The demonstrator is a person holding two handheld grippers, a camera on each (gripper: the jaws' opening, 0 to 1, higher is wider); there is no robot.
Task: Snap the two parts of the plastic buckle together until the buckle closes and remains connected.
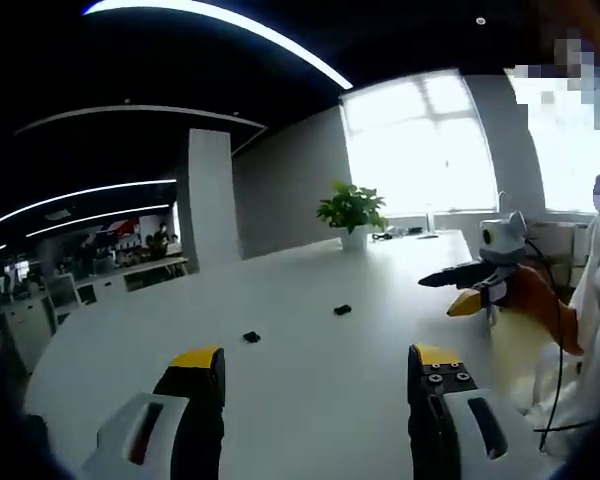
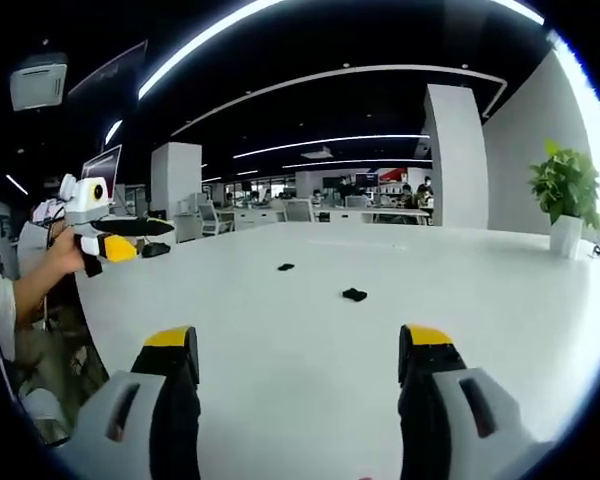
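- The left tool (image 1: pixel 315 375) hovers over a white surface (image 1: pixel 310 400), jaws spread wide and holding nothing.
- 2 small black buckle parts lie apart ahead of it: one buckle part (image 1: pixel 251 337) just beyond its left jaw, the other buckle part (image 1: pixel 342 310) farther out between the jaws.
- The right tool (image 2: pixel 298 350) is likewise released, jaws wide, both pieces lying ahead of it.
- A potted plant (image 1: pixel 352 212) stands far beyond, by bright windows (image 1: pixel 420 145).
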